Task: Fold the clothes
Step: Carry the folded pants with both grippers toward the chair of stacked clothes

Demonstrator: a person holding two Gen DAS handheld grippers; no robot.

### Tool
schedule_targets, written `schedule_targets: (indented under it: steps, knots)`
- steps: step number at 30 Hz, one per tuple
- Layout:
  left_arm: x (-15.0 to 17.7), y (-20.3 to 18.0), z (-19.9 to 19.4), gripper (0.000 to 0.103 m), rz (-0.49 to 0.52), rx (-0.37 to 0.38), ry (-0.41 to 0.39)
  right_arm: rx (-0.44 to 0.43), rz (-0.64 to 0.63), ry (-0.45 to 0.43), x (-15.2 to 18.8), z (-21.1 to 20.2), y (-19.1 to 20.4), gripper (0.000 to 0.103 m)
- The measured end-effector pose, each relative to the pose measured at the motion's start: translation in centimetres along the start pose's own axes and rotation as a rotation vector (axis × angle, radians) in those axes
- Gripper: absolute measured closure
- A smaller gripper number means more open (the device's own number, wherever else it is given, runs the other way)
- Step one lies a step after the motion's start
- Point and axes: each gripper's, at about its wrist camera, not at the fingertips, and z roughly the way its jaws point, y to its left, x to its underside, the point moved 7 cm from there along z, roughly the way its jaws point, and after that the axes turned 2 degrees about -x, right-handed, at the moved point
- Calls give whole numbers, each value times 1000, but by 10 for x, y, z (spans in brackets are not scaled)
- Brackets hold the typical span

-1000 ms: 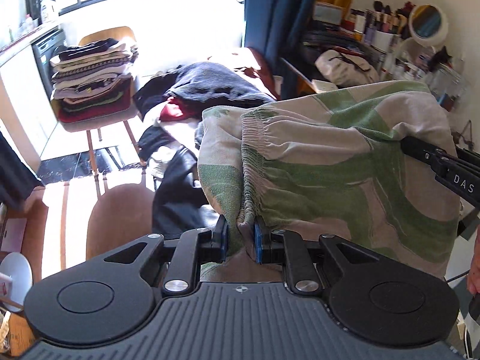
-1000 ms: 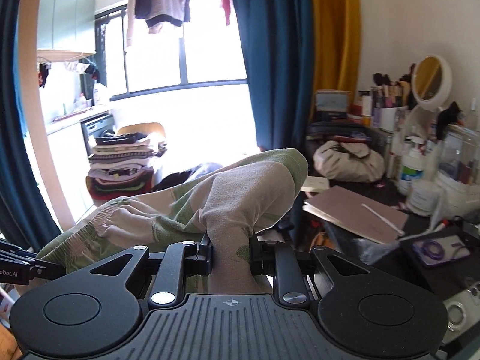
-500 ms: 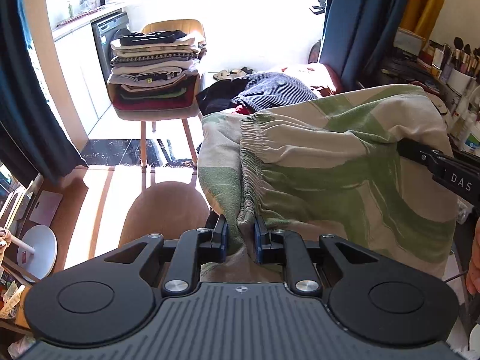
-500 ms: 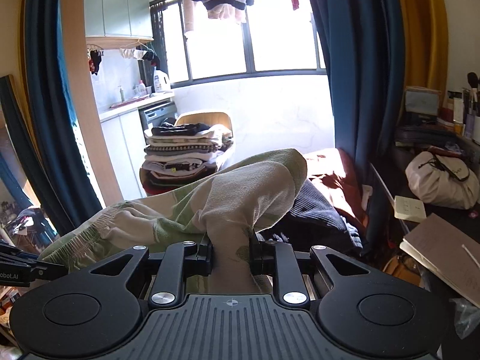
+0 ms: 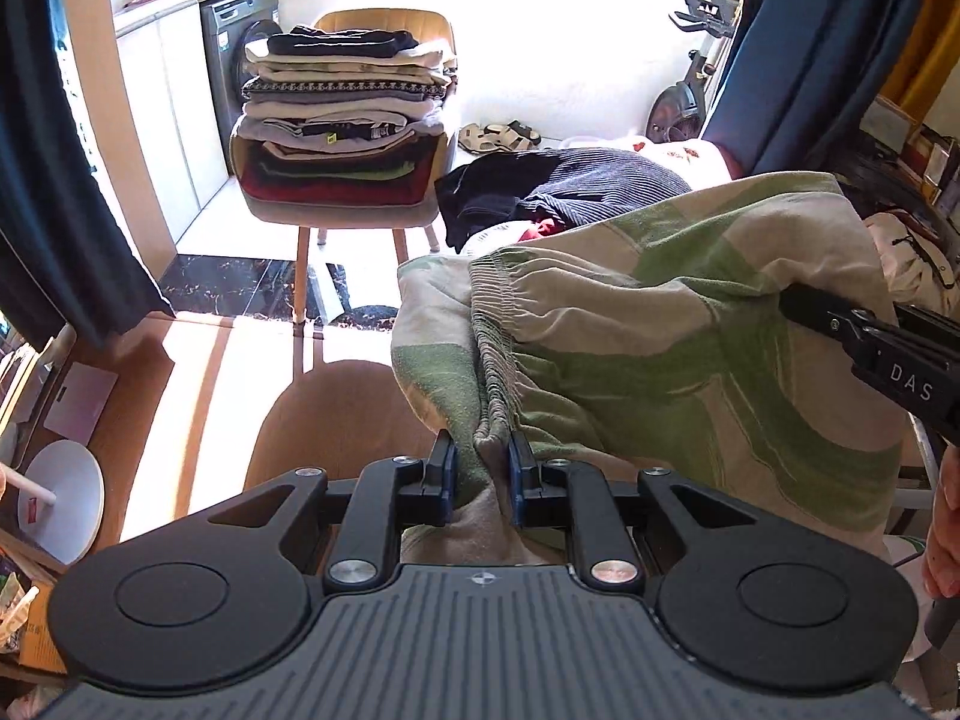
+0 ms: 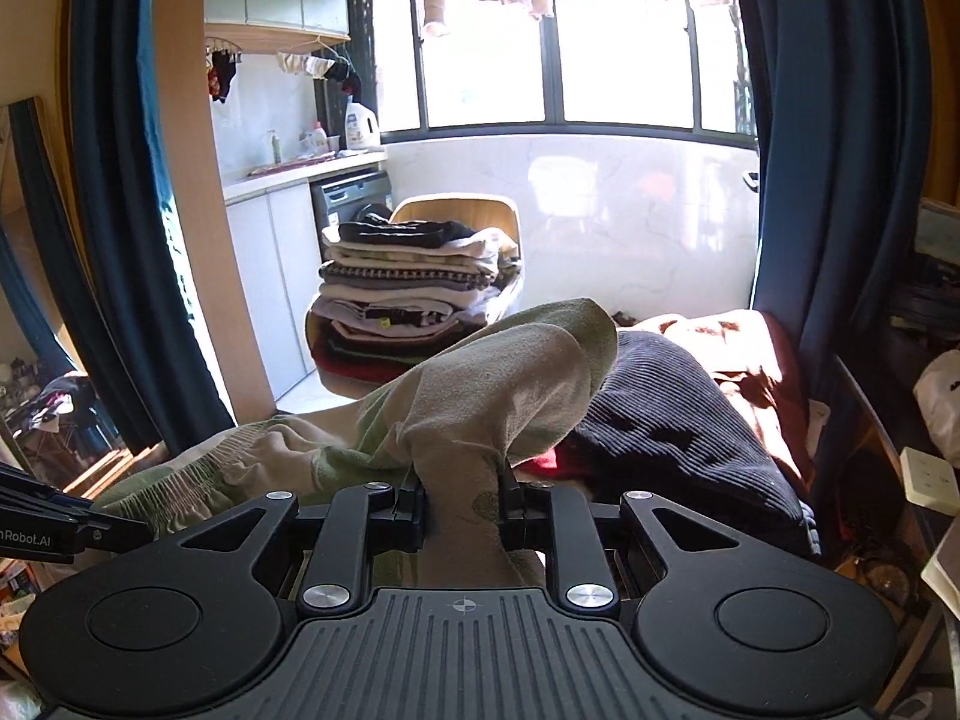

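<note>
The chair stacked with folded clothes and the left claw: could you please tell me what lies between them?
In the left wrist view, sunlit wooden tabletop and dark floor; the green-and-beige garment hangs right of that line.

— How did the left black plastic hand-held gripper [image 5: 482,477] stand?

— Level, its blue-padded fingers [image 5: 445,474] pinched nearly together on cloth.

— And the right black plastic hand-held gripper [image 6: 462,507]?

— Likewise clamped on fabric; it entered the left view from the right edge, bare fingers of the person's hand [image 5: 943,531] beside it.
</note>
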Motion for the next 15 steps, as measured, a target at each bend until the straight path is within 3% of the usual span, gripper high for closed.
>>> schedule_targets:
  steps: [4, 9, 15]
  knots:
    - [-38, 65, 14, 86, 36, 30, -1, 55, 70, 13, -23, 44, 46, 85]
    - [-87, 142, 28, 86, 106, 17, -14, 82, 65, 14, -56, 102, 121, 85]
    - [-124, 201, 56, 86, 96, 23, -16, 102, 69, -7, -83, 152, 176, 85]
